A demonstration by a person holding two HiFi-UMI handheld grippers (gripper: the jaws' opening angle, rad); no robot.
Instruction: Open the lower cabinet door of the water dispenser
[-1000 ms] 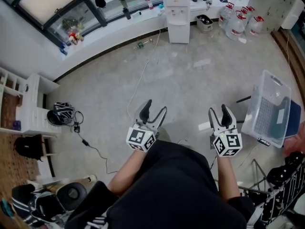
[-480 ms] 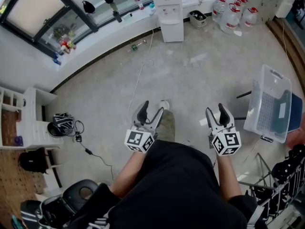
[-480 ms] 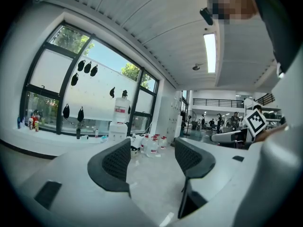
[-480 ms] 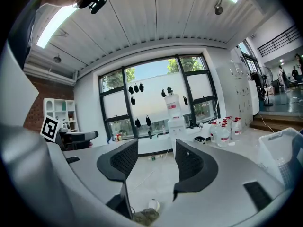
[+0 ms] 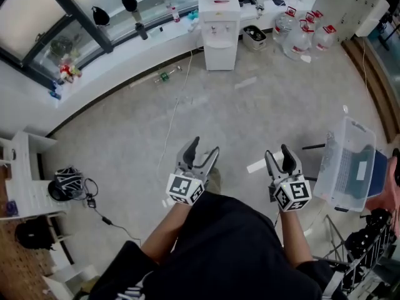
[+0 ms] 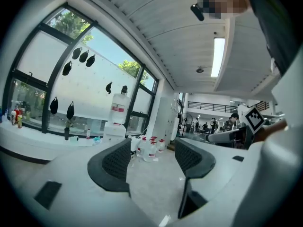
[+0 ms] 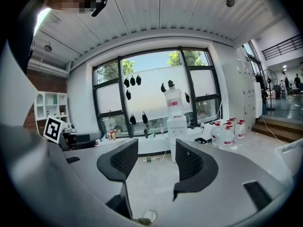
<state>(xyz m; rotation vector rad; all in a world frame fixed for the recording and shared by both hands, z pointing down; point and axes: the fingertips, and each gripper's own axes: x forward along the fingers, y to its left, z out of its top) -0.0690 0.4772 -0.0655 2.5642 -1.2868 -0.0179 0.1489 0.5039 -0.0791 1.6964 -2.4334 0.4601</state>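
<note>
Over concrete floor point(image 5: 250, 111): left hand-held gripper point(image 5: 204, 147), jaws apart, nothing between them. Beside it, right hand-held gripper point(image 5: 277, 153), jaws also apart, empty. White water dispenser point(image 5: 219, 24) stands far ahead against window ledge point(image 5: 125, 49), bottle on top, well apart from both grippers. Its lower cabinet door point(image 5: 219, 56) looks closed, untouched. Cluster of water bottles point(image 5: 300, 33) on floor right of dispenser. Clear plastic bin point(image 5: 347, 167) near right hand-held gripper. Thin cable point(image 5: 177, 102) trails across floor left of dispenser.

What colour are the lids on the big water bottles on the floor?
Red. The water bottles show them best in the head view.
</note>
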